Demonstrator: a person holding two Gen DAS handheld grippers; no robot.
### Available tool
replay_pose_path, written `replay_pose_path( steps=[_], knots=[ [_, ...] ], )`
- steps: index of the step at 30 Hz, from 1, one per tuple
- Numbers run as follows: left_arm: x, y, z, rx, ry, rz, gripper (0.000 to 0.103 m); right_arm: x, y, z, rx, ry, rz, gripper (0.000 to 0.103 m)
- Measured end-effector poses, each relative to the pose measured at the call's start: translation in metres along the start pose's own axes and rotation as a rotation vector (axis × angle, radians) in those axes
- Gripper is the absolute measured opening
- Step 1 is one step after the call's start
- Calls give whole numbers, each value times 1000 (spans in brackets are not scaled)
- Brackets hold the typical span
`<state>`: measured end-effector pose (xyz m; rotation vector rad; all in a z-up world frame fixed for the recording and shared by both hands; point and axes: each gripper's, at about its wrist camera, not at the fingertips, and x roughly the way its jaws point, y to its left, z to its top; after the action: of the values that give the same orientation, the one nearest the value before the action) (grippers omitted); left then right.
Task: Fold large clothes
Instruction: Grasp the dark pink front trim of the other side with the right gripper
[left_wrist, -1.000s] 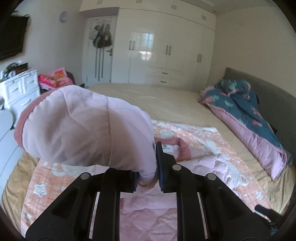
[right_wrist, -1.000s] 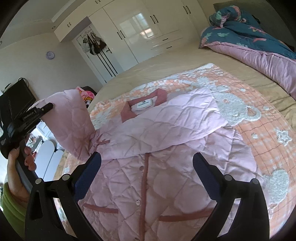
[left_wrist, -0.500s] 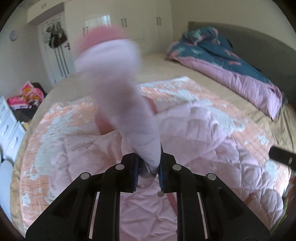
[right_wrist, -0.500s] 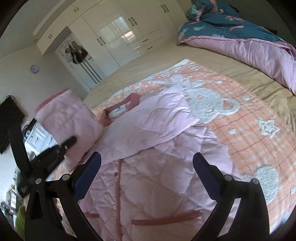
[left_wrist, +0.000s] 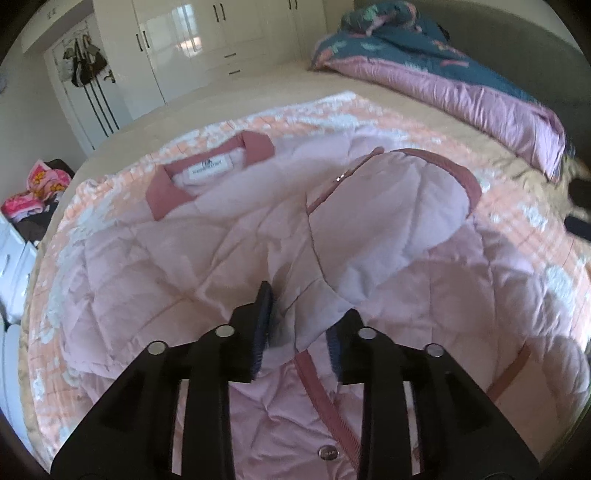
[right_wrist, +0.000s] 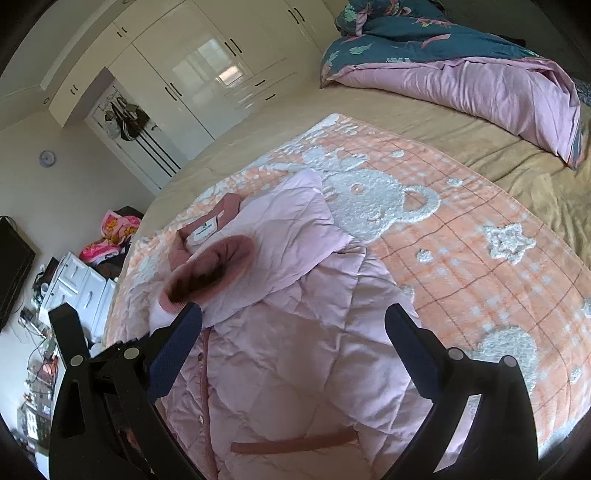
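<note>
A pale pink quilted jacket (left_wrist: 155, 258) with dark pink trim lies front up on the orange bear blanket (right_wrist: 461, 236); it also shows in the right wrist view (right_wrist: 295, 354). Its sleeve (left_wrist: 391, 221) with a dark pink cuff (right_wrist: 218, 266) lies folded across the chest. My left gripper (left_wrist: 299, 325) hovers over the sleeve's base with its jaws parted and fabric lying loose between them. My right gripper (right_wrist: 291, 350) is wide open and empty above the jacket's front. The left gripper also shows at the left of the right wrist view (right_wrist: 110, 354).
A teal and pink duvet (right_wrist: 461, 70) is bunched at the far right of the bed. White wardrobes (left_wrist: 207, 48) line the far wall. White drawers (right_wrist: 81, 284) and a heap of clothes (left_wrist: 35, 192) stand left of the bed.
My left gripper swung the lifted sleeve over onto the jacket's chest, then opened and let it go. The right gripper stayed open above the jacket.
</note>
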<state>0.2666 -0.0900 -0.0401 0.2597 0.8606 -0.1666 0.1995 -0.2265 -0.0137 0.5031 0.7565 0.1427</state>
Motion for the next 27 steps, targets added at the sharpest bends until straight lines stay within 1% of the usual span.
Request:
replay_pose_path(
  steps=[1, 2, 3, 4, 6, 8, 10, 14, 16, 20, 23, 27],
  knots=[
    [2, -2, -2, 3, 13, -8, 43, 1, 0, 0, 0, 3, 4, 99],
    [2, -3, -4, -1, 25, -32, 70, 1, 1, 0, 1, 6, 7, 99],
    [1, -4, -6, -10, 40, -56, 81, 1, 2, -1, 0, 9, 11, 99],
    [0, -6, -9, -10, 54, -67, 84, 1, 4, -1, -2, 12, 15, 99],
    [-5, -14, -15, 29, 55, -61, 84, 3, 6, -2, -5, 18, 22, 99],
    [-11, -16, -21, 39, 53, -82, 86, 5, 10, -3, -11, 26, 31, 99],
    [-17, -13, -25, 24, 53, -108, 92, 8, 15, -4, -19, 36, 35, 99],
    [-29, 3, -34, -21, 51, -123, 94, 20, 21, -10, -15, 77, 52, 99],
    [-36, 18, -38, -60, 41, -114, 94, 30, 25, -14, -19, 110, 52, 99],
    [-47, 54, -43, -139, 20, -62, 94, 54, 38, -28, -40, 178, 58, 99],
    [-55, 85, -48, -217, 3, -31, 94, 69, 48, -38, -50, 210, 60, 99],
    [-65, 124, -55, -318, -18, -3, 94, 82, 58, -46, -61, 221, 52, 99]
  ],
)
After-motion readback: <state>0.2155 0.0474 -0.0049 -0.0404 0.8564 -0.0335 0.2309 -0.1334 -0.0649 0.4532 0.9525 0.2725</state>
